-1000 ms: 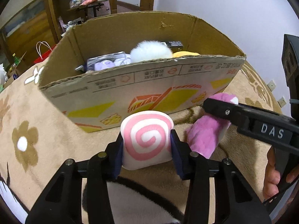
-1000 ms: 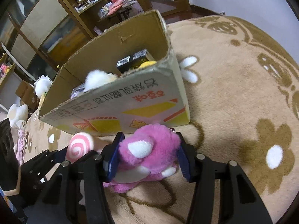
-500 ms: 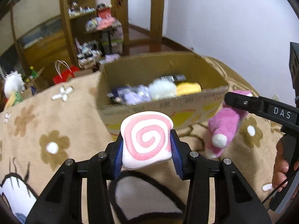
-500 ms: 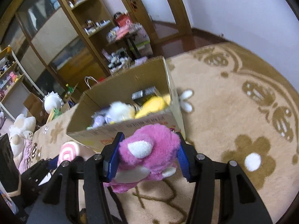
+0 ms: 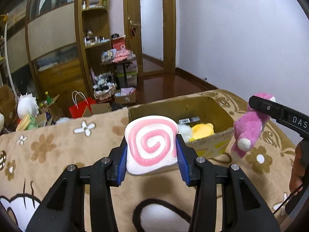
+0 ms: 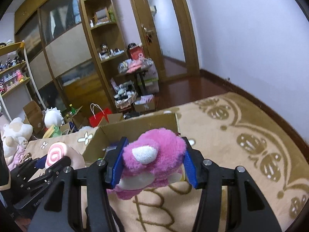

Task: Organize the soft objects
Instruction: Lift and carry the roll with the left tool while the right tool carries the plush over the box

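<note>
My left gripper [image 5: 151,154] is shut on a white soft toy with a pink spiral [image 5: 151,145] and holds it in the air before the open cardboard box [image 5: 210,143]. My right gripper [image 6: 152,164] is shut on a pink plush bear [image 6: 154,158], also held above the near side of the box [image 6: 139,127]. The bear hangs at the right in the left wrist view [image 5: 249,127]. The spiral toy shows at the left in the right wrist view [image 6: 56,152]. A yellow plush [image 5: 202,131] and a white fluffy one [image 5: 184,131] lie inside the box.
The box stands on a beige flower-patterned blanket [image 5: 48,150]. Beyond its far edge are a red bag [image 5: 81,108], cartons, plush toys [image 6: 15,133] and wooden shelving [image 5: 92,48]. A white wall [image 5: 241,38] is at the right.
Both grippers have risen well above the blanket with their toys. The box now sits lower and looks smaller, and its inside shows from above.
</note>
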A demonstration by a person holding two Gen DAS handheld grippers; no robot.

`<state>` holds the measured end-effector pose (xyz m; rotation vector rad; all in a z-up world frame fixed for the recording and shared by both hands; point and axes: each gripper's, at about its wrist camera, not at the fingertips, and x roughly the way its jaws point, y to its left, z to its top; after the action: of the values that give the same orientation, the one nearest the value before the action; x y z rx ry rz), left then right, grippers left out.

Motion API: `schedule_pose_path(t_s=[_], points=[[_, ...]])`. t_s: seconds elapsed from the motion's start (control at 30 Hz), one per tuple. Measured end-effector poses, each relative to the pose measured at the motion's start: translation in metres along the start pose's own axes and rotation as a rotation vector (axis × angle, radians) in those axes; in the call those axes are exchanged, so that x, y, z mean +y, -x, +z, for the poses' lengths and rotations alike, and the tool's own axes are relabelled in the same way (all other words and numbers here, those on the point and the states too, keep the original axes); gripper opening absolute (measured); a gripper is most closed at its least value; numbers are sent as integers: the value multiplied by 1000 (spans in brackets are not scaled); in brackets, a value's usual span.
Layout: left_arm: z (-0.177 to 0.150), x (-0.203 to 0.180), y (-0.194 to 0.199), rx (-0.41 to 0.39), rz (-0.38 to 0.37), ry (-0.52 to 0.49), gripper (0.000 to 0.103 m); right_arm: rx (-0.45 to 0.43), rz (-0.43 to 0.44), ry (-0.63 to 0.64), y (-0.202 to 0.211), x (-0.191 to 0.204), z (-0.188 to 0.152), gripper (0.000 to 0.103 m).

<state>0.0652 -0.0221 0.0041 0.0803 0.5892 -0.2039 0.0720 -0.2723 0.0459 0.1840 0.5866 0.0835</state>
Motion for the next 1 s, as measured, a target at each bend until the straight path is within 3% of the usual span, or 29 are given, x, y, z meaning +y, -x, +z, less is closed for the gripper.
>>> schedule_pose_path(t_s=[0.7,1.0], points=[[31,2,-9,-126,21,-22,44,-147,-93,169,-10,34,24,57],[39,0,-24,-119,-2,-12,44,-173,-118,179,-27,34,25,57]])
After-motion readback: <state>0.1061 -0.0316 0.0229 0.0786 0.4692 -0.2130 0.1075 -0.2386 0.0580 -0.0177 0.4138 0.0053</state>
